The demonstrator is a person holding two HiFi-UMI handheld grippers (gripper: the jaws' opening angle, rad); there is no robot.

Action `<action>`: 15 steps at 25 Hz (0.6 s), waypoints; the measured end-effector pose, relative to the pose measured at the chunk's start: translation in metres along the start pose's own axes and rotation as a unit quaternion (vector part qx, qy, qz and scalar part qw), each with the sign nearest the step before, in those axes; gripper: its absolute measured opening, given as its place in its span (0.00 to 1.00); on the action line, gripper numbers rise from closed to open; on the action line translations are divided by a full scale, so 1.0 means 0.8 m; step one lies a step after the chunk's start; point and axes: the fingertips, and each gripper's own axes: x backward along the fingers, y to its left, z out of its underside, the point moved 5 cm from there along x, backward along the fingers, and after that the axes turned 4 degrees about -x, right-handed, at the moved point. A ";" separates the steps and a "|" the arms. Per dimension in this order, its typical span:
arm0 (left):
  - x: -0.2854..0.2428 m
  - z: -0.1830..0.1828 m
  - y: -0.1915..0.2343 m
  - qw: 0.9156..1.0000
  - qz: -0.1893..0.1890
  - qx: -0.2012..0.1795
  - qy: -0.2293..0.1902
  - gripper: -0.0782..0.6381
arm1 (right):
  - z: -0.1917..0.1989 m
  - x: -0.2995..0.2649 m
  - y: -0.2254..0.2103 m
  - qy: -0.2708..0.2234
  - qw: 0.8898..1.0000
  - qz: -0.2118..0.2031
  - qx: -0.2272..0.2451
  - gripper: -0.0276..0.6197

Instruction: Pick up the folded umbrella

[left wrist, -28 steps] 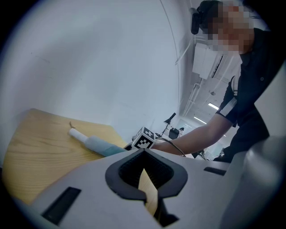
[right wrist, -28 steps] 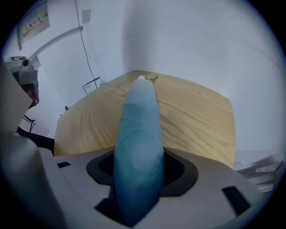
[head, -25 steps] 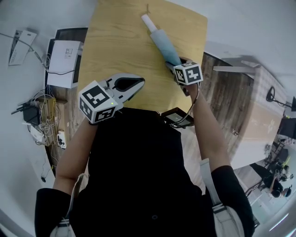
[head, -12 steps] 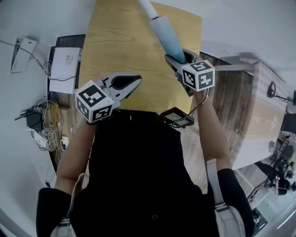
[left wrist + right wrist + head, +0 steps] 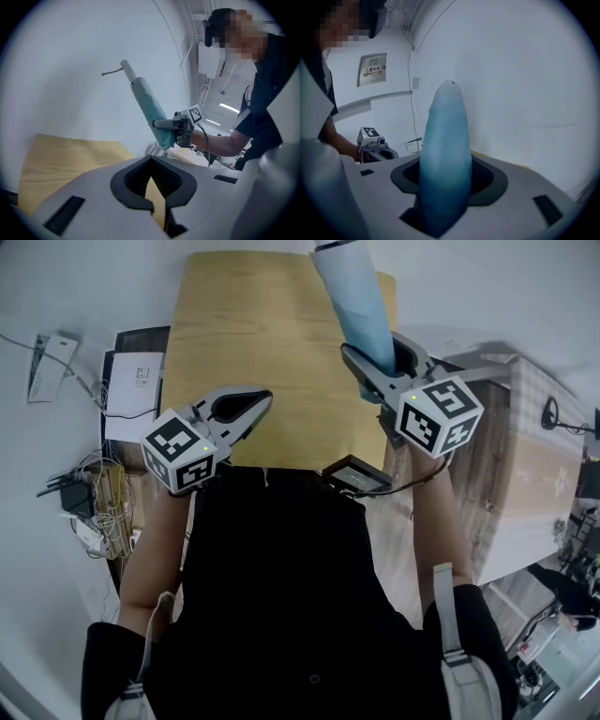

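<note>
Clamping the folded umbrella near one end, the right claw has both jaws pressed against the pale blue fabric, and its own view shows the bundle filling the dark hollow between them and rising away from the camera. The umbrella is off the bench and in the air. In the head view it stands over the far right part of the wooden top and runs out past the upper edge of the picture. In the left gripper view it slants up and to the left against the white wall, the gripped end lowest and a white end piece uppermost, with a thin cord sticking out beside that piece. The left claw is clenched on nothing: its tips meet, and only a sliver of the bench shows through the oval gap behind them. It hangs over the near left edge of the bench, well apart from the umbrella and the other claw. A small black device with a cable sits at the person's waist below the right claw. On the floor to the left of the bench lie a white box and a tangle of cables.
</note>
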 end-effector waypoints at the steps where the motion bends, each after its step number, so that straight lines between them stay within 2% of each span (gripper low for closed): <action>1: 0.003 -0.002 -0.001 1.000 -0.002 -0.002 -0.002 0.12 | -0.006 0.007 0.005 -0.009 1.000 -0.001 0.003 0.42; 15: 0.032 -0.052 -0.028 0.998 -0.010 -0.049 -0.045 0.12 | -0.063 0.096 0.069 -0.119 0.992 -0.029 0.027 0.42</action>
